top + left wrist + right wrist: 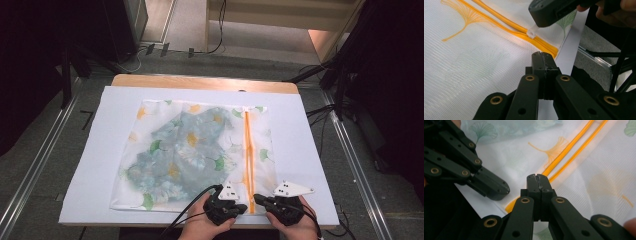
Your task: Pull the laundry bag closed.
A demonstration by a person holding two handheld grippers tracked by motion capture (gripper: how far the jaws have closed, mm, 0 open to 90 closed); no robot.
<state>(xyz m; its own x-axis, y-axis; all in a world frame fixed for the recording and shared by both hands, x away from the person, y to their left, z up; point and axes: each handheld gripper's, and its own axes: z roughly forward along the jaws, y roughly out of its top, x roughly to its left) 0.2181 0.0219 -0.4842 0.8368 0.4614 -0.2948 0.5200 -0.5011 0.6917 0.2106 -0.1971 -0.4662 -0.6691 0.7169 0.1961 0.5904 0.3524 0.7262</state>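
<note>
Patterned garment [180, 150] inside mesh bag [150, 197], beside zipper [247, 150].

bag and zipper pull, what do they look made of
Bag: fine white mesh, likely synthetic; a ribbed weave shows and the garment inside shows through. Zipper: orange tape, probably woven fabric. Pull: pale, slightly glossy, looks like plastic; the right gripper seems to pinch it.

mesh laundry bag [192, 150] — white, ginkgo print, flat on table | orange zipper [247, 150] — open, near right edge
</note>
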